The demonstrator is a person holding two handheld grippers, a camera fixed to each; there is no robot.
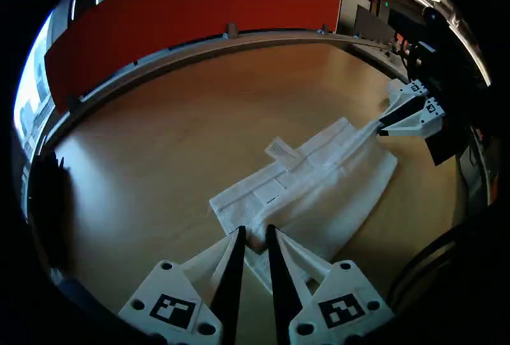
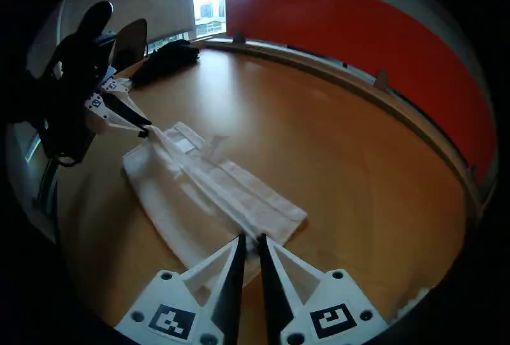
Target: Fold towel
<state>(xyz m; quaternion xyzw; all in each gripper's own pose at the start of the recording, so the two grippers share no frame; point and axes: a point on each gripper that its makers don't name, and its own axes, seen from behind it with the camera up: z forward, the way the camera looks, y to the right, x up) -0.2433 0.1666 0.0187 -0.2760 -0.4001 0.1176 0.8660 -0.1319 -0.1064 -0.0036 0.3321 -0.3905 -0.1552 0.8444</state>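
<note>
Towel (image 1: 306,185): white, creased, gathered into a long strip with a tag showing, centre of frame on the wooden tabletop (image 1: 159,147) | left gripper (image 1: 255,242): narrow, pinching the near end at bottom centre | right gripper (image 2: 250,242): narrow, pinching the opposite end | fabric raised in a ridge between them

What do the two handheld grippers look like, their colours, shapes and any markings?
Both match. The left gripper and right gripper each have two white plastic wedge-shaped fingers tapering to points, with black inner faces. Each finger base carries a square black-and-white marker and small round holes. Seen from the other's camera, each sits on a bulky black body.
</note>
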